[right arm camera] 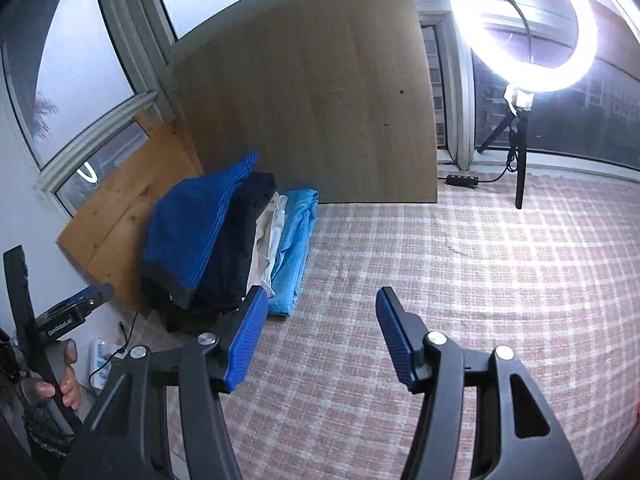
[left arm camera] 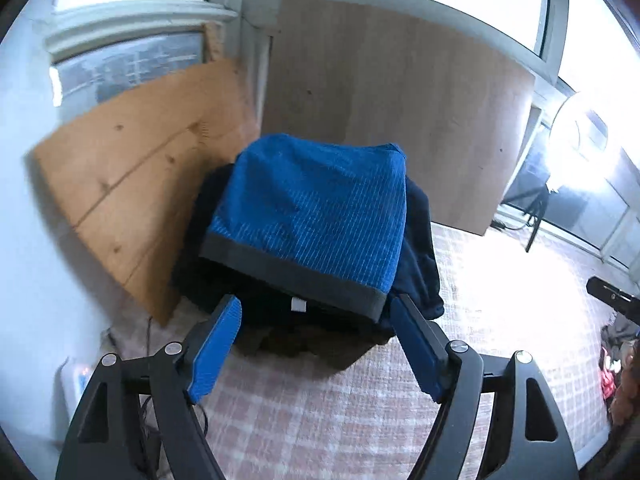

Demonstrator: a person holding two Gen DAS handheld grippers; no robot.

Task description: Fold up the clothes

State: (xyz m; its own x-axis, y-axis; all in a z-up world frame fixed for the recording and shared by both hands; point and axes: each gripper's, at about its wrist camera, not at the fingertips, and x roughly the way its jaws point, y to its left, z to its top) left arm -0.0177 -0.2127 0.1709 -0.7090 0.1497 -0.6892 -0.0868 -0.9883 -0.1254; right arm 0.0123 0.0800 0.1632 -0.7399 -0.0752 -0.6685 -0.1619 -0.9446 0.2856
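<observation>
Clothes sit stacked at centre frame in your left view, the blue striped garment [left arm camera: 308, 208] on top; your left gripper [left arm camera: 316, 312] gapes wide, empty. Your right gripper [right arm camera: 320, 304] stands part-open over the checked cloth [right arm camera: 440, 280], gripping nothing.

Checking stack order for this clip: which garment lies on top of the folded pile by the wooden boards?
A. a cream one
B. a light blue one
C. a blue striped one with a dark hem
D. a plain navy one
C: the blue striped garment with a dark hem covers the navy garment beneath it.
</observation>
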